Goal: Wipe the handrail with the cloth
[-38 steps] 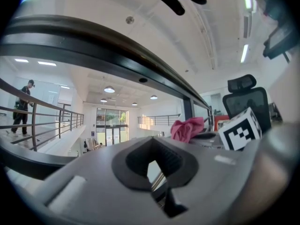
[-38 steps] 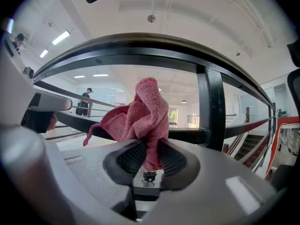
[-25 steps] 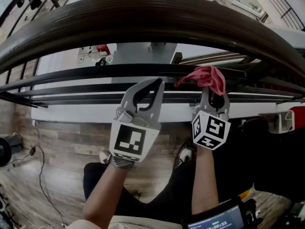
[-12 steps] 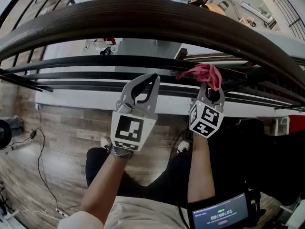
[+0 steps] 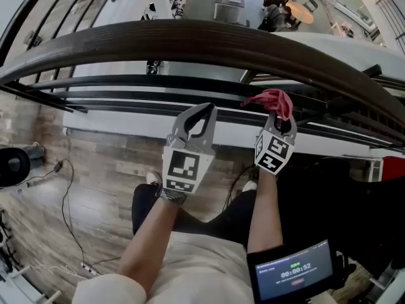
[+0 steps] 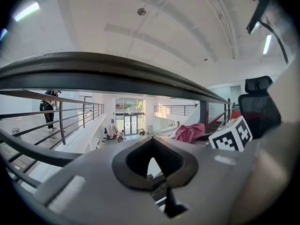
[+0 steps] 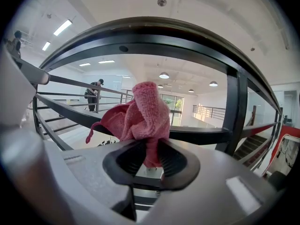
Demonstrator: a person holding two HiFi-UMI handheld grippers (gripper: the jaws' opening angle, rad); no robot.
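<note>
The handrail (image 5: 190,40) is a broad dark curved bar across the top of the head view, and it arches above both grippers (image 6: 117,71) (image 7: 154,32). My right gripper (image 5: 278,116) is shut on a bunched pink cloth (image 5: 273,101), held just below the rail by the black lower bars. In the right gripper view the cloth (image 7: 140,111) rises from between the jaws (image 7: 151,146). My left gripper (image 5: 207,109) stands to its left, shut with nothing in it (image 6: 151,139). The left gripper view also shows the cloth (image 6: 190,131) off to the right.
Black metal bars (image 5: 158,84) run under the handrail, with an open atrium beyond. A small screen (image 5: 294,274) hangs at my lower right. A cable (image 5: 63,189) lies on the wooden floor. A black chair (image 6: 258,102) stands at the right, and a person (image 6: 49,109) is on a far walkway.
The left gripper has drifted right, closer to the right gripper. The head view has shifted, so the handrail sits lower in the picture. The right gripper still holds the cloth.
</note>
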